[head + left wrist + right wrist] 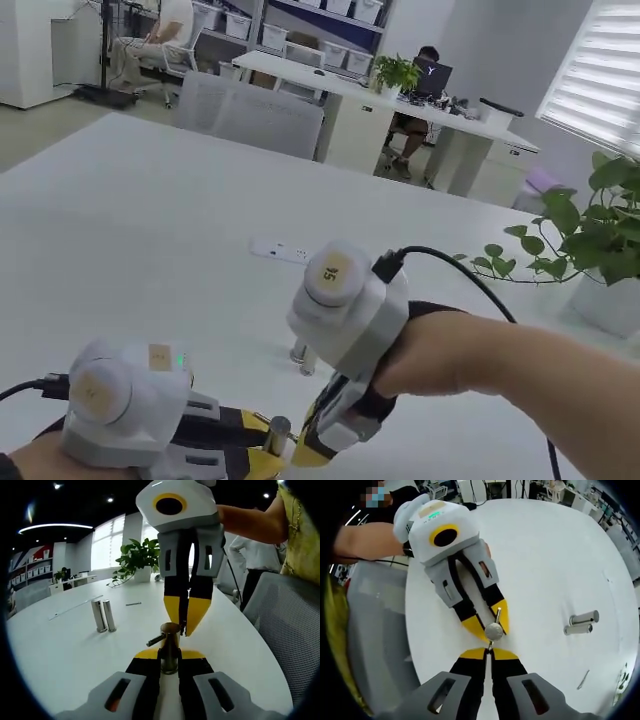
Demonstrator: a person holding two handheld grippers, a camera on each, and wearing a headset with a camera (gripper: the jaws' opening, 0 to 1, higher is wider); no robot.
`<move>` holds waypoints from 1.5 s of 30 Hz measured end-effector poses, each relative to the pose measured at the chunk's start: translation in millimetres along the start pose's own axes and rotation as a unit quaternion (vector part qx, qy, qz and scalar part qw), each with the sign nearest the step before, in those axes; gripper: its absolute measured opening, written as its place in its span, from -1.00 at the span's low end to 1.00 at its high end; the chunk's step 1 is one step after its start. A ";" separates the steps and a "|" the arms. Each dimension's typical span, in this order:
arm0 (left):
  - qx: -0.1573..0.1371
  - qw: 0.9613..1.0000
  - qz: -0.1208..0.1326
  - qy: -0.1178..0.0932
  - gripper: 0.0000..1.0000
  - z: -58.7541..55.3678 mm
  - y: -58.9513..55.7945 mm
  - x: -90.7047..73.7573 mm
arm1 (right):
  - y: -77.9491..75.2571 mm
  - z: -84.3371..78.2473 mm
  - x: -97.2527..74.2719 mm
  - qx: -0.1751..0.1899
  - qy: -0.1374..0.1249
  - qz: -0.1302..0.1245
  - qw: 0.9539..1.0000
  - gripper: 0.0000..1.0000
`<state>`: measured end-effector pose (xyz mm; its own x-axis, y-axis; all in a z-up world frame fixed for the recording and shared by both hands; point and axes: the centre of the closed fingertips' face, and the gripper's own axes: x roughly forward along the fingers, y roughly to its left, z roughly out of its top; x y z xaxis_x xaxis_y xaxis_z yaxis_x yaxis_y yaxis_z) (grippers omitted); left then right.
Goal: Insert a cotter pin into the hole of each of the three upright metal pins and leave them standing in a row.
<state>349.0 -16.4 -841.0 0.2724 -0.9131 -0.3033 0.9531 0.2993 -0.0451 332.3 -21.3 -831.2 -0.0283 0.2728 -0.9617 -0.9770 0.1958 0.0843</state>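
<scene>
The left gripper (169, 658) is clenched on a smooth, shiny steel pin (170, 634), a short cylinder standing upright on the matte white tabletop (60, 650). The right gripper (489, 653) pinches a thin wire cotter pin (155, 641). One end of it pokes out of the steel pin's side hole, and the gripped end is hidden between the yellow tips. Further back, two more pins (103, 615) stand close side by side. A spare cotter pin (133, 603) lies beyond them, too small to make out its shape.

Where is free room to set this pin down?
Free: the wide table left of the power strip, and the patch between the two standing pins and the held pin. Crowded: where left tongs and right tongs meet.
</scene>
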 end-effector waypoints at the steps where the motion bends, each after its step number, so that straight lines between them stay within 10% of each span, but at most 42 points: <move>1: 0.000 1.000 0.000 0.000 -0.79 0.0 0.1 0.0 | 0.9 -0.2 0.1 0.001 0.000 0.003 1.000 -0.90; 35: -0.002 1.000 0.014 -0.002 -0.79 0.8 1.5 1.0 | -3.9 7.6 1.8 -0.042 -0.010 -0.009 0.999 -0.90; 45: -0.005 1.000 0.021 -0.005 -0.79 0.2 2.5 1.6 | -8.8 4.4 -1.5 -0.028 -0.039 -0.022 0.999 -0.57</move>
<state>351.8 -17.2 -841.4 0.3138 -0.9026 -0.2948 0.9395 0.3401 -0.0411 341.8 -19.3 -829.4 0.0284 0.3379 -0.9408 -0.9872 0.1570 0.0266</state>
